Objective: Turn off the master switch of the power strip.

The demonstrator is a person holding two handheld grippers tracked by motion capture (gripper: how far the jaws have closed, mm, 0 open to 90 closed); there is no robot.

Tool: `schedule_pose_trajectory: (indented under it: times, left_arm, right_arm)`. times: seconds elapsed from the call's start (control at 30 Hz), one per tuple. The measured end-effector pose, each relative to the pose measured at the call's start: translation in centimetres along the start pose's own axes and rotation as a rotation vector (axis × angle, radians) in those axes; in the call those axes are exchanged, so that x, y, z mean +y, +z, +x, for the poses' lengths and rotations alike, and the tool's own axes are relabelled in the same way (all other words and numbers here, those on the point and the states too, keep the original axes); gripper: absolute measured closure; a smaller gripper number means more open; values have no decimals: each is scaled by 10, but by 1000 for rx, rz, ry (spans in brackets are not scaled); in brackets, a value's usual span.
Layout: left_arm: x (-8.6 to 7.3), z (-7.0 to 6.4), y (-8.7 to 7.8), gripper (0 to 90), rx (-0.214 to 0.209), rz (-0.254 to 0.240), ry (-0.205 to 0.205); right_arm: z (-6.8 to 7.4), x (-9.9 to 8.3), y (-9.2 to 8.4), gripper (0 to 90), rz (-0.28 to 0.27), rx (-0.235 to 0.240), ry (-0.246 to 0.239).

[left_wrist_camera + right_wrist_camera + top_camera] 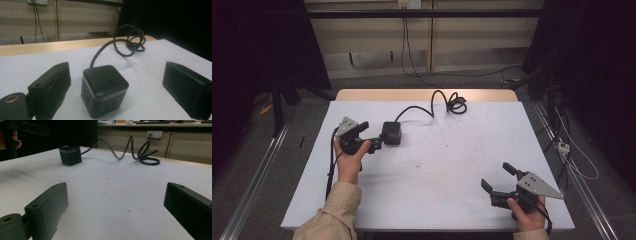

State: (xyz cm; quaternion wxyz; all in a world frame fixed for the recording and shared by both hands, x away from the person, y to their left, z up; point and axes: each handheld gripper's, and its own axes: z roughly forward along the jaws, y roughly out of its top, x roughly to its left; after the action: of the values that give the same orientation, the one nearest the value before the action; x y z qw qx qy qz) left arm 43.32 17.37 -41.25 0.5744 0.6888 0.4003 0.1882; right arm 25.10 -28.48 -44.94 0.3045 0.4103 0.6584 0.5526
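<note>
White cloth covers the bench [432, 170]. With my left hand-held gripper [117, 85] open around the rigid, smooth-sided power cube [103, 88], I'd squeeze its flat sides; the stiff cable [120, 42] will drag. My right hand-held gripper [499, 182] rests open, empty.

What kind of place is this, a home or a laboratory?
Probably a lab or recording workspace: dark curtains at the sides, metal rails on the floor, loose cables, and a white-covered table holding one cube power strip.

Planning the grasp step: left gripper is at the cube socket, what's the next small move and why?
Probably ease the left gripper forward a little, then close. Its jaws are open and the cube socket sits between them, nearer one jaw, with gaps on both sides. In the high view the jaw tips seem only just level with the cube's near edge. The right gripper is open and far off.
</note>
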Motion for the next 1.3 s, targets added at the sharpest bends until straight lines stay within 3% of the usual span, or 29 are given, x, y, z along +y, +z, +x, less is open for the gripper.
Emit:
schedule_pose_trajectory:
  times: [0.7,1.0,1.3]
  left_arm:
    - [-2,7,9,109,29,-3,-11]
    - [8,3,16,115,28,11,21]
    - [10,4,21,237,32,31,43]
  right_arm:
    - [-1,0,-1,49,1,0,-6]
    - [-2,0,-2,49,1,-3,-1]
    - [-3,0,-2,52,0,-4,-4]
